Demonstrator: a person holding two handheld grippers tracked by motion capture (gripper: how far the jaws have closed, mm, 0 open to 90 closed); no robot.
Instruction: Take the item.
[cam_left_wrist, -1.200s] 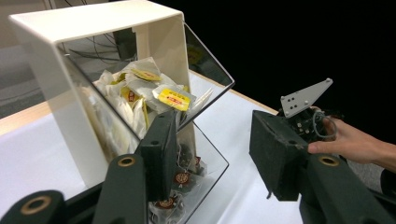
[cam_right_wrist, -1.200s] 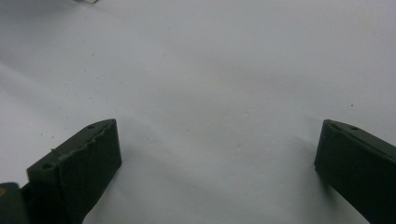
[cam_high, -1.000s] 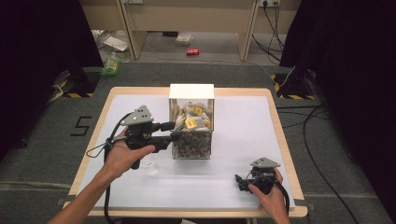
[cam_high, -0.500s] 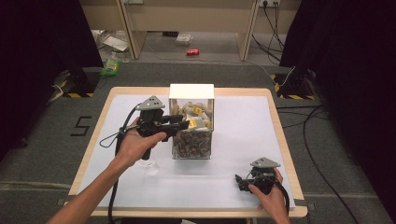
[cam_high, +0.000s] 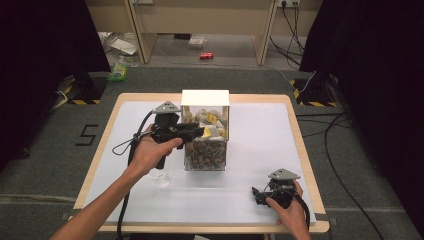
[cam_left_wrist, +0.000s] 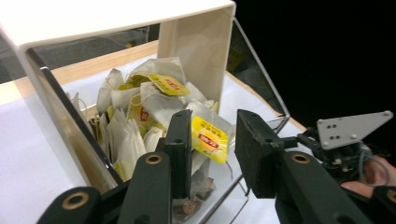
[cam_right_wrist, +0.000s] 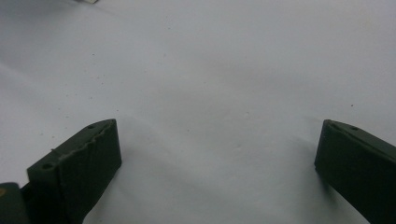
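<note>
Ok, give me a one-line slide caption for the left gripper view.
Left gripper, jaws open, poised at the clear box's open side, framing a yellow-tagged tea bag.

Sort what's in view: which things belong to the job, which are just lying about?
In play:
- left tool, open at the box mouth
- clear box
- tea bags inside it
- clear cup, probably

Lying about:
- right tool, open, resting on the table
- red can on the floor
- green packet

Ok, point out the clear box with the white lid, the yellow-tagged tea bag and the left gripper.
clear box with white lid (cam_high: 205, 97), high view, on the lid's top.
yellow-tagged tea bag (cam_left_wrist: 209, 139), left gripper view, on its yellow tag.
left gripper (cam_left_wrist: 212, 154), left gripper view, midway between its open fingertips.
</note>
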